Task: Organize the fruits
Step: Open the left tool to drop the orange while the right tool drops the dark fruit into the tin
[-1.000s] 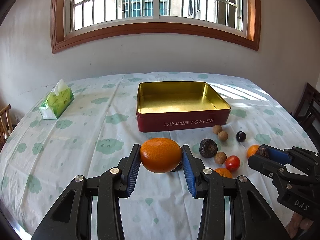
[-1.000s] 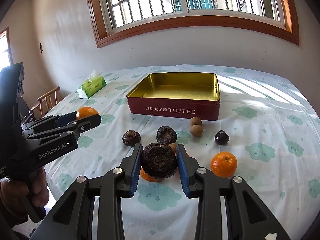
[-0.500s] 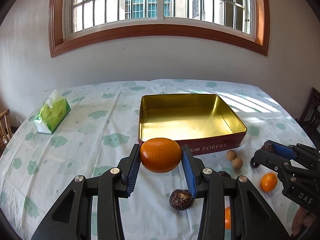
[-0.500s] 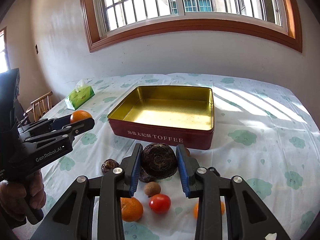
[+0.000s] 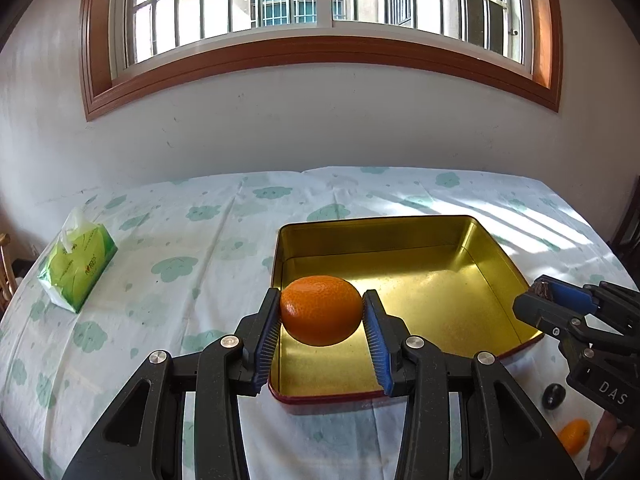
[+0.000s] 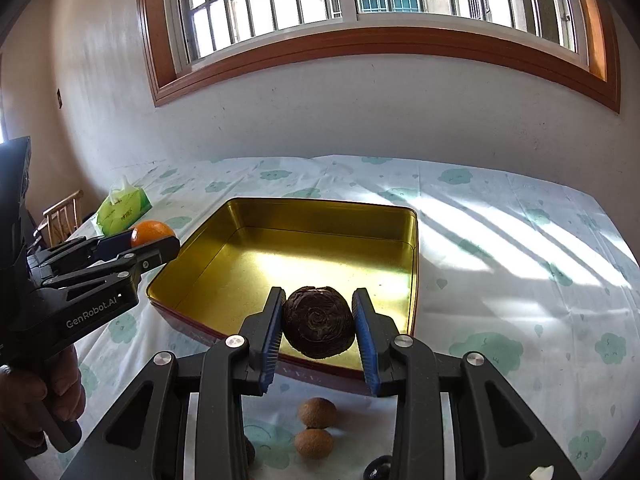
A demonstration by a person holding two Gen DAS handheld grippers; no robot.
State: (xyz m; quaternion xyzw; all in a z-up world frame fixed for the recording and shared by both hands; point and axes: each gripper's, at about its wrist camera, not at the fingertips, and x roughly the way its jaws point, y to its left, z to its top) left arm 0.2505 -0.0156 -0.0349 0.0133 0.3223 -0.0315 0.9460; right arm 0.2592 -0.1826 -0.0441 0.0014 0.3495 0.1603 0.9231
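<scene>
My left gripper (image 5: 321,330) is shut on an orange (image 5: 321,310), held over the near left corner of the open gold-lined toffee tin (image 5: 400,236). My right gripper (image 6: 319,330) is shut on a dark brown ridged fruit (image 6: 319,322), hanging over the tin's (image 6: 320,208) near right edge. In the right wrist view the left gripper (image 6: 154,242) and its orange (image 6: 151,231) show at the left, with a hand (image 6: 36,396) on its handle. The left wrist view shows the right gripper (image 5: 540,298) at the right with its dark fruit (image 5: 543,290). The tin holds no fruit.
Two small brown round fruits (image 6: 316,412) (image 6: 314,443) lie on the cloud-print cloth in front of the tin. A dark plum (image 5: 554,396) and a small orange (image 5: 575,435) lie at the near right. A green tissue pack (image 5: 76,272) sits at the far left, a wooden chair (image 6: 62,216) beyond it.
Both grippers have moved forward together from above the loose fruits to above the tin's near part, each still holding its fruit.
</scene>
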